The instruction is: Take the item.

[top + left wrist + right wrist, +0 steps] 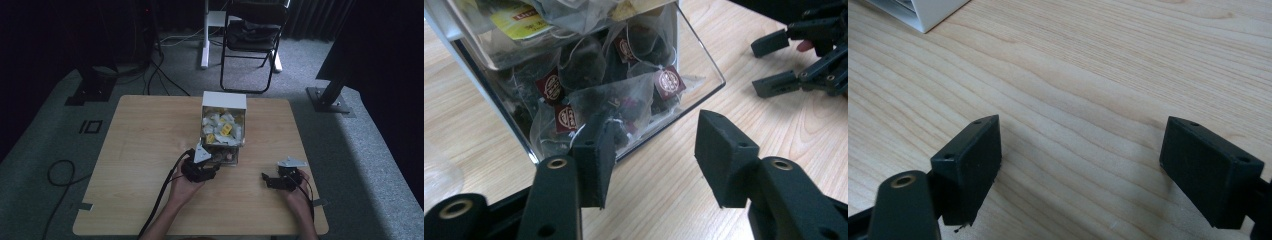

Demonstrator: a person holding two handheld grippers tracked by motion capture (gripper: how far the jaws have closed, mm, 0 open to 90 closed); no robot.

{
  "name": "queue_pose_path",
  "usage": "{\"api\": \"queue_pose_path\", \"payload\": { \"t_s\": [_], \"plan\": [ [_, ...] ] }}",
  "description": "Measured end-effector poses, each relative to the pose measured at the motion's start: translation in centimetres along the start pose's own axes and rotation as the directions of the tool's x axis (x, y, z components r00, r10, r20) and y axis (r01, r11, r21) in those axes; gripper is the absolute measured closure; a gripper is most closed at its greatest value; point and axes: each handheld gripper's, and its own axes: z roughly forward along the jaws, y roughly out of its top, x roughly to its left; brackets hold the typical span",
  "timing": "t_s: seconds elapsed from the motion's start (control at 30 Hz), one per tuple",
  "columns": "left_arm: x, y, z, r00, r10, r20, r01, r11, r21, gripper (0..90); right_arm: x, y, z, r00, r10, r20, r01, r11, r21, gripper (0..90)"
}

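The tea-bag dispenser [223,127] stands on the wooden table [140,150] toward its far edge: a white box on top with a clear plastic tray [704,70] sloping out at its foot. In the tray lie pyramid tea bags [619,100] of see-through mesh with dark leaf inside, at least four small maroon tags with a round cream emblem among them; higher up, a yellow-labelled sachet [519,20]. One dispenser, two grippers. The left gripper [651,155] sits right at the tray's front corner, jaws about half open – one jaw against the clear wall, nothing pinched between them. The right gripper [1083,165], well to the right of the dispenser, rests low over bare wood, jaws spread wide and empty
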Motion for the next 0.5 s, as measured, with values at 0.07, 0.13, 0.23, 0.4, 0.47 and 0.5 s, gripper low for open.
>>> {"api": "queue_pose_path", "payload": {
  "t_s": [0.07,0.13,0.23,0.4,0.47,0.5],
  "plan": [
    [0.0,0.0,0.0,1.0000,-0.001,0.000,0.001,1.0000,-0.006,52.6,0.0,0.0,0.0,1.0000,0.000,0.000,0.000,1.000,0.000,16.7],
    [0.0,-0.1,0.1,1.0000,0.000,-0.003,0.000,1.0000,-0.007,52.8,0.0,0.0,0.0,1.0000,0.000,0.000,0.000,1.000,0.000,16.7],
    [-0.1,-0.3,0.6,1.0000,0.003,-0.008,-0.002,1.0000,0.008,52.7,0.0,0.0,0.0,1.0000,0.000,0.000,0.000,1.000,0.000,16.7],
    [-0.3,-0.5,1.0,0.9997,0.020,-0.012,-0.020,0.9998,0.001,52.0,0.0,0.0,0.0,1.0000,0.000,0.000,0.000,1.000,0.000,16.7],
    [-0.5,-0.5,1.2,0.9995,0.027,-0.015,-0.027,0.9996,0.000,51.9,0.0,0.0,0.0,1.0000,0.000,0.000,0.000,1.000,0.000,16.7],
    [-0.5,-0.5,1.3,0.9995,0.027,-0.017,-0.027,0.9996,-0.001,51.6,0.0,0.0,0.0,1.0000,0.000,0.000,0.000,1.000,0.000,16.7]
  ]
}}
